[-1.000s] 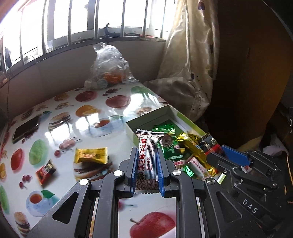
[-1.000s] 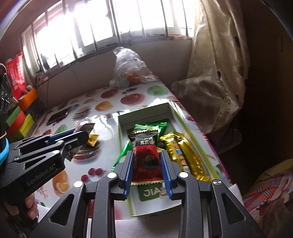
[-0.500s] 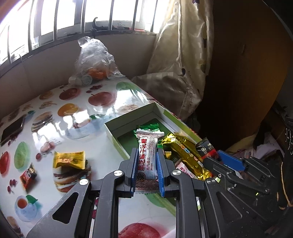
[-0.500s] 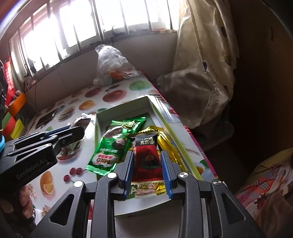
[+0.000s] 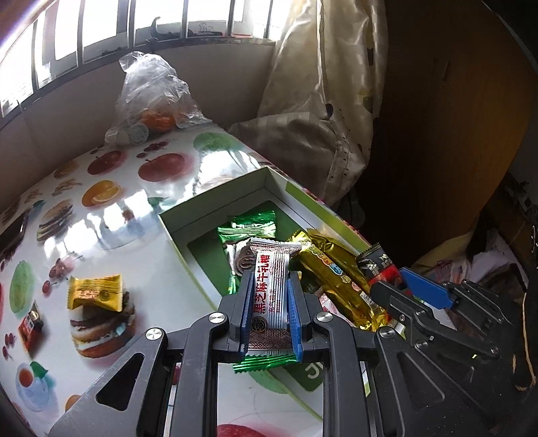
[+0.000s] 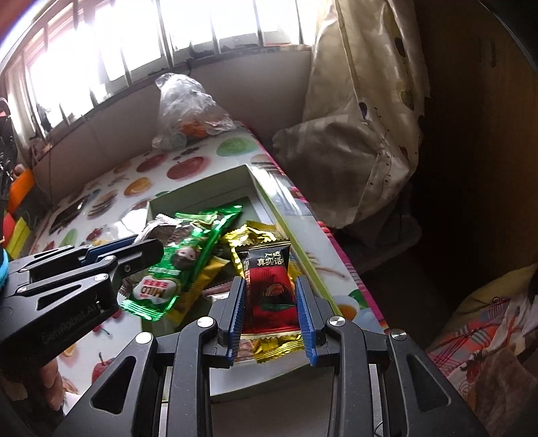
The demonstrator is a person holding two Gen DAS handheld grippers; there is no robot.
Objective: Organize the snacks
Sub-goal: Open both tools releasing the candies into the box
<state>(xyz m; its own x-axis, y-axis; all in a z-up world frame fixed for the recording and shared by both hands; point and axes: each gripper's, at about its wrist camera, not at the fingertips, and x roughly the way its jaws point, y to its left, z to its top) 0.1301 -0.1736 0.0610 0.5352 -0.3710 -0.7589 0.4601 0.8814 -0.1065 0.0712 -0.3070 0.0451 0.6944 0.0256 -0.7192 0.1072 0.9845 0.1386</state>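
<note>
We are lowering both grippers closer over the green box (image 5: 215, 205) than a second ago. Our left gripper (image 5: 270, 292) is clamping the white sesame candy (image 5: 270, 285); our right gripper (image 6: 270, 295) is pinching the red-and-black packet (image 6: 269, 285).

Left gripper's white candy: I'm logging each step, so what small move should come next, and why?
Probably open the left gripper and drop the white candy. It is clamped between the pads and hangs over the green box, where other snacks already lie.

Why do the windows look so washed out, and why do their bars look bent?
Right wrist view: the window is blown out white by backlight, leaving the room's right side dark. Left wrist view: glare streaks the glossy tablecloth, and the fisheye lens bows the window bars.
</note>
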